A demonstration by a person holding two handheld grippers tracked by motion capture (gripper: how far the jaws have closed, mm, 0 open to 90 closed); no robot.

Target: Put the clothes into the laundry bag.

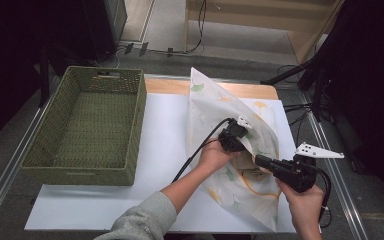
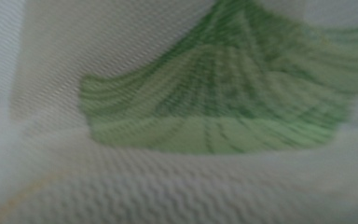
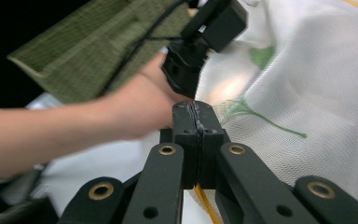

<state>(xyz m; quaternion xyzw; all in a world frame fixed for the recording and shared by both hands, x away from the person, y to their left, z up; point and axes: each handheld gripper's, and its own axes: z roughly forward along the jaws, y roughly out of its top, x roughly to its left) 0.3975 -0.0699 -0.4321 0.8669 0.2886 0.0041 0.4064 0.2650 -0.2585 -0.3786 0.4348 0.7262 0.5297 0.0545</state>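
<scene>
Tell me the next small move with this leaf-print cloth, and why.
Probably lift the left gripper a little to draw the raised fold of the cloth up and open. The right gripper is shut on the cloth's edge, with fabric pinched between its jaws, so that side looks anchored. The left gripper is buried in the fabric, its camera pressed against a green leaf print. The green basket sits empty beside it.
</scene>
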